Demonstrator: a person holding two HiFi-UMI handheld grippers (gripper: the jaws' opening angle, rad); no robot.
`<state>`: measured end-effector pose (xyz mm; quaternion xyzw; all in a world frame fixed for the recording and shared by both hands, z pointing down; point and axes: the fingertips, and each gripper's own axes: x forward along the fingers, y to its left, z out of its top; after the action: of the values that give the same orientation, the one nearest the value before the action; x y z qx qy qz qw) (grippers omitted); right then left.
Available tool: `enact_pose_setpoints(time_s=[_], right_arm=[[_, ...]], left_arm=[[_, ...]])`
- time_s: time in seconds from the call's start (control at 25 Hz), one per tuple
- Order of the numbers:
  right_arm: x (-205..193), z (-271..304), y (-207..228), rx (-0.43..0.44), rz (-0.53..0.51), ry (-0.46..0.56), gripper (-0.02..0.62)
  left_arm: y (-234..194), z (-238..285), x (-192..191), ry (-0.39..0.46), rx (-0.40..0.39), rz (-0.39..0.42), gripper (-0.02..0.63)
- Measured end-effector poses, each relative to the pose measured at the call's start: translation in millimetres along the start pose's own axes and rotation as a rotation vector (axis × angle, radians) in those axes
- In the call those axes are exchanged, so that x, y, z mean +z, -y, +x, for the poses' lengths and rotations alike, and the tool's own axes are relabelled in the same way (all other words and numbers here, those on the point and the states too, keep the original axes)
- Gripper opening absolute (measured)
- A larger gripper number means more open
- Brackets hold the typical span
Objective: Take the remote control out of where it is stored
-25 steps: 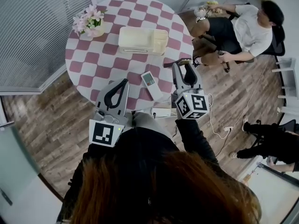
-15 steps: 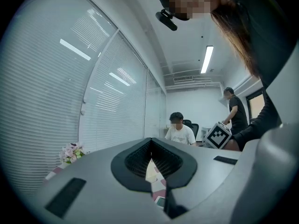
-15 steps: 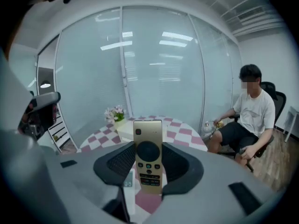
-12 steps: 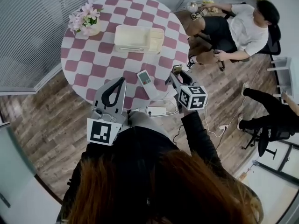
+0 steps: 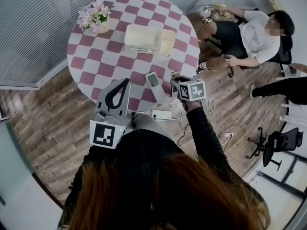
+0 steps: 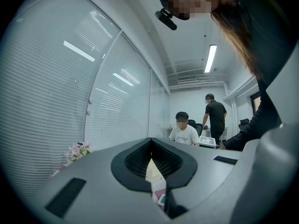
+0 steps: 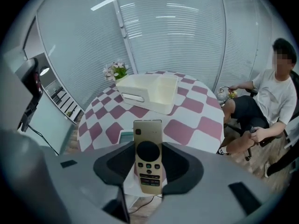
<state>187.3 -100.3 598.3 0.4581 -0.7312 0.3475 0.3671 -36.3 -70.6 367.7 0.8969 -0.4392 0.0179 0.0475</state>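
Jaws of the right gripper (image 5: 175,78), angled down, clamp the remote control (image 7: 148,164); left gripper's (image 5: 124,83) closed, level.

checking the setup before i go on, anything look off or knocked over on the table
Nothing spilled or toppled. The storage box and flowers stand upright on the checked table. A white remote lies slanted near the table's edge, and the right tongs hold a gold remote.
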Motion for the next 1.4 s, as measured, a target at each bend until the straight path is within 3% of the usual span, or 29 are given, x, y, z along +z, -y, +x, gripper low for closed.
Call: enact_pose_setpoints(time_s=[0.88,1.16,1.4], right_arm=[[1.9,92.6,9.3,0.023,0.031,-0.161,0.187],[-0.6,98.5,5.7,0.017,-0.006,-0.173,0.189],[3.6,90.7,10.3,-0.002,-0.006,-0.112,0.189]], left_arm=[[-14.9,-11.3,-3.9,-0.026,0.063,0.008,0.009],[-18.6,-12.3,-4.5,-0.027,0.072,0.006,0.009],[-14.3,-12.2,-3.2,-0.028,0.064,0.008,0.009]])
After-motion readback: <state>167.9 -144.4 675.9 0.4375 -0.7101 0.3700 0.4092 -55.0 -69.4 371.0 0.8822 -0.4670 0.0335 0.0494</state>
